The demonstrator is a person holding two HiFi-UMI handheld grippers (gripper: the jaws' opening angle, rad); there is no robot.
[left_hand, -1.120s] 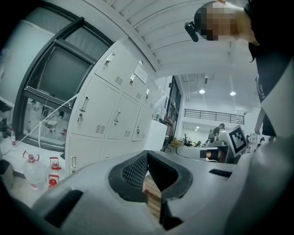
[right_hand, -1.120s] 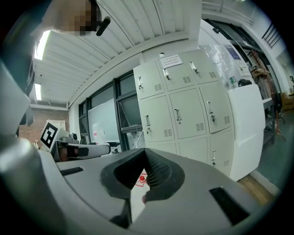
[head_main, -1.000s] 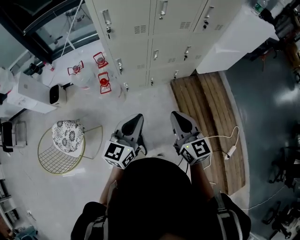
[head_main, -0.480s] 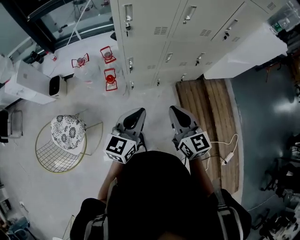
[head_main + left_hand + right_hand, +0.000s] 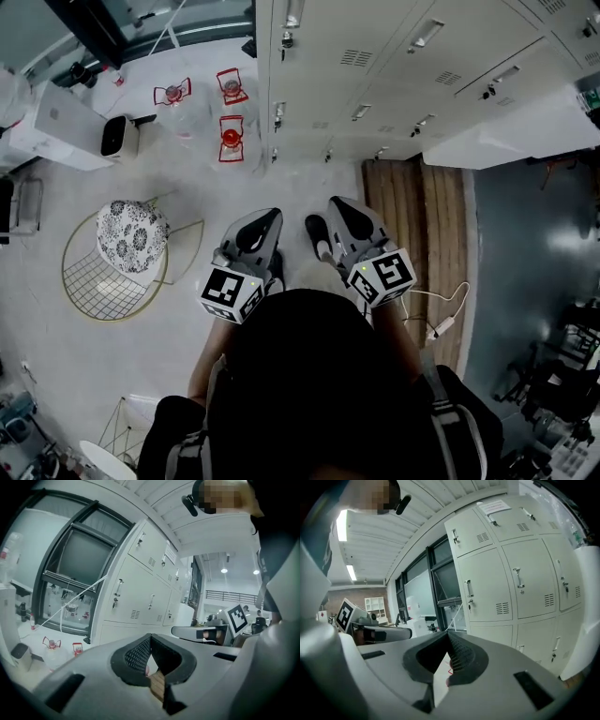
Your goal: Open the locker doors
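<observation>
Compared with the earlier head views, the locker doors (image 5: 375, 56) loom larger and now fill the upper right of the frame, so the approach is under way, yet every door appears shut and untouched. The left gripper (image 5: 262, 223) and right gripper (image 5: 343, 214) sit side by side at lower centre, aimed toward the lockers, each with jaws closed on nothing

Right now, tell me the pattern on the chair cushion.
The cushion has a black-and-white floral print, clearest in the head view.
</observation>
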